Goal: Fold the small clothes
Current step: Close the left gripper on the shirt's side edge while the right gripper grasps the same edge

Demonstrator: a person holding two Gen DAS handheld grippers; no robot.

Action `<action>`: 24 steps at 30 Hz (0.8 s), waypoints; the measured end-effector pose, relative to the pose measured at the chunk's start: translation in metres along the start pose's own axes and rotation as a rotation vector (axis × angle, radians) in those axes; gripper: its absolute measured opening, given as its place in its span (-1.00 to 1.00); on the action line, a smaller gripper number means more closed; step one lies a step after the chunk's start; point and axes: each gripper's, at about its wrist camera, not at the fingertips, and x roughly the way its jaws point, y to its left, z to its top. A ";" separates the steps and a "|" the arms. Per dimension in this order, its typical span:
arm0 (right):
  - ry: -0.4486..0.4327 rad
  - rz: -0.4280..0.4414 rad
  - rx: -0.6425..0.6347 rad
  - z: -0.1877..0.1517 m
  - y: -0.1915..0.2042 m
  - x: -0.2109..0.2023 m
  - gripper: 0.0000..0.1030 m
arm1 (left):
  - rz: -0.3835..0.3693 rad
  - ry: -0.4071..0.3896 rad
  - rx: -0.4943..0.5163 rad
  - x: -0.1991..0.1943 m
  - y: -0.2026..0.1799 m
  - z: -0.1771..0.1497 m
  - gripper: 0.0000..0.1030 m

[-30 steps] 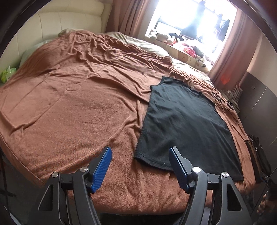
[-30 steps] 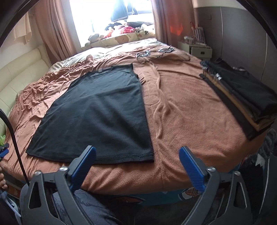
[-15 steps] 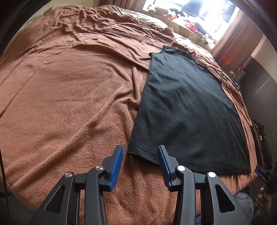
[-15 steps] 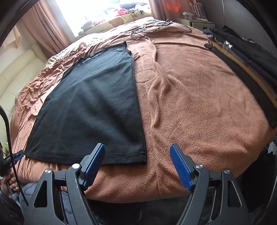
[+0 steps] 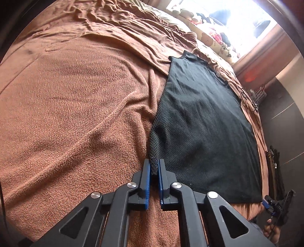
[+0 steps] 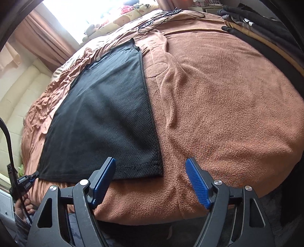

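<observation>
A black mesh sleeveless top [image 5: 205, 121] lies flat on the brown blanket [image 5: 76, 106], hem toward me. My left gripper [image 5: 153, 167] is shut on the top's near left hem corner, which bunches up between the blue pads. In the right wrist view the same black top [image 6: 106, 114] shows, and its near right hem corner sits between the fingers of my right gripper [image 6: 151, 167]. That gripper's jaws are closing, and the pads stand apart from the cloth. My left gripper [image 6: 31, 176] shows small at the far left edge of the right wrist view.
A stack of folded dark clothes [image 6: 266, 32] lies at the bed's right side. Cables [image 6: 161, 17] trail across the far end of the blanket. Stuffed toys [image 5: 209, 38] line the bright window beyond. A cream headboard [image 6: 19, 91] is at the left.
My left gripper dropped to the hem corner and shut on it. My right gripper came lower and nearer the right corner while its jaws narrowed.
</observation>
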 end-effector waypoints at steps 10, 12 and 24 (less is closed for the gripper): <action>0.012 0.160 0.178 0.000 -0.027 0.018 0.01 | -0.016 -0.064 0.003 -0.015 -0.012 0.006 -0.90; 0.013 0.191 0.275 0.001 -0.040 0.019 0.01 | -0.012 -0.067 -0.003 -0.015 -0.012 0.008 -0.90; 0.015 0.329 0.474 -0.016 -0.077 0.023 0.01 | -0.007 -0.056 -0.021 -0.007 -0.009 0.010 -0.90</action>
